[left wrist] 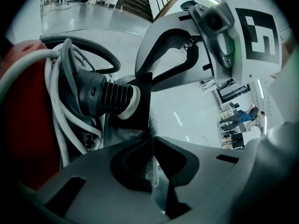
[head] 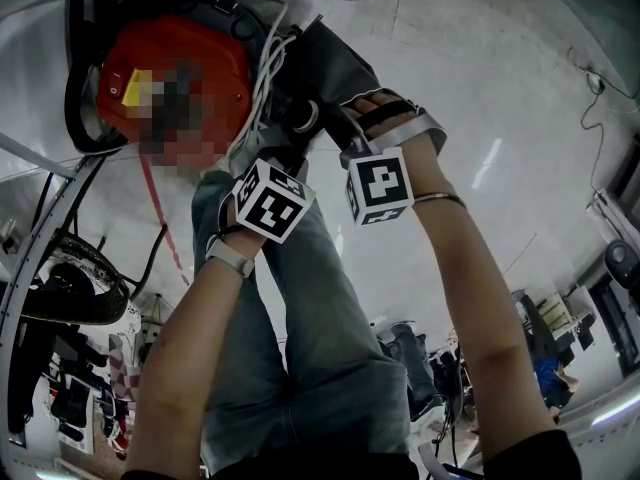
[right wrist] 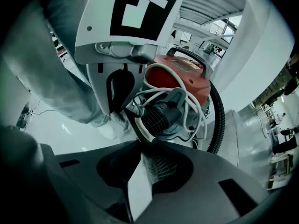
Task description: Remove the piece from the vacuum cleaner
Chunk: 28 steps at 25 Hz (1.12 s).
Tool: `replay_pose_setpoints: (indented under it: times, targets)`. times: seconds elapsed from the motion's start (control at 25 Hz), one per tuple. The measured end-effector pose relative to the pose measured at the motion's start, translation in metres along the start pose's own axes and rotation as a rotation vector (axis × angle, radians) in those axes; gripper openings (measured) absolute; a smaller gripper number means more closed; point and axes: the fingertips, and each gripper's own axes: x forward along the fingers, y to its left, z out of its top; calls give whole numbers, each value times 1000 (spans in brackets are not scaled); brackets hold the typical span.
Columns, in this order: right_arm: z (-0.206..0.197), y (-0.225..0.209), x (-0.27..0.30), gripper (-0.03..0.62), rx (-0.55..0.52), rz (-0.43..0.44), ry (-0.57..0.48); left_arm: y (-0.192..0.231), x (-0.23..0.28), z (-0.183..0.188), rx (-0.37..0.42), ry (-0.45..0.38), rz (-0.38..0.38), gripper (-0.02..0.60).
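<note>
Two bare forearms reach forward from the lower edge of the head view. The left forearm (head: 185, 348) and the right forearm (head: 480, 308) angle toward each other, so the two tools sit just beside one another, marker cubes facing up. The left tool (left wrist: 152, 138) has its jaws drawn almost together, with only a thin slit between them. The right tool (right wrist: 142, 157) has its jaws parted, with nothing pressed between them.

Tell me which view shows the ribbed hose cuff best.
Left gripper view: the ribbed hose cuff lies side-on, large and unobstructed. Right gripper view shows it smaller, end-on, among white cord. Head view shows only a small, partly hidden ring.
</note>
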Motion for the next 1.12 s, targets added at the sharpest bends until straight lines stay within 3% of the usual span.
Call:
replay_pose_setpoints:
  times: [0.68,0.88,1.12]
  targets:
    - [-6,4,-5,69,82,21,-16,-6,1,9,-15,-20,-40,34]
    - [-31,36,-7,60,114,79,27,-24,9,2,38,17,-65,33]
    - [-59,83,-19,52,262,85,70,-43,20,-3,105,41,-86,32]
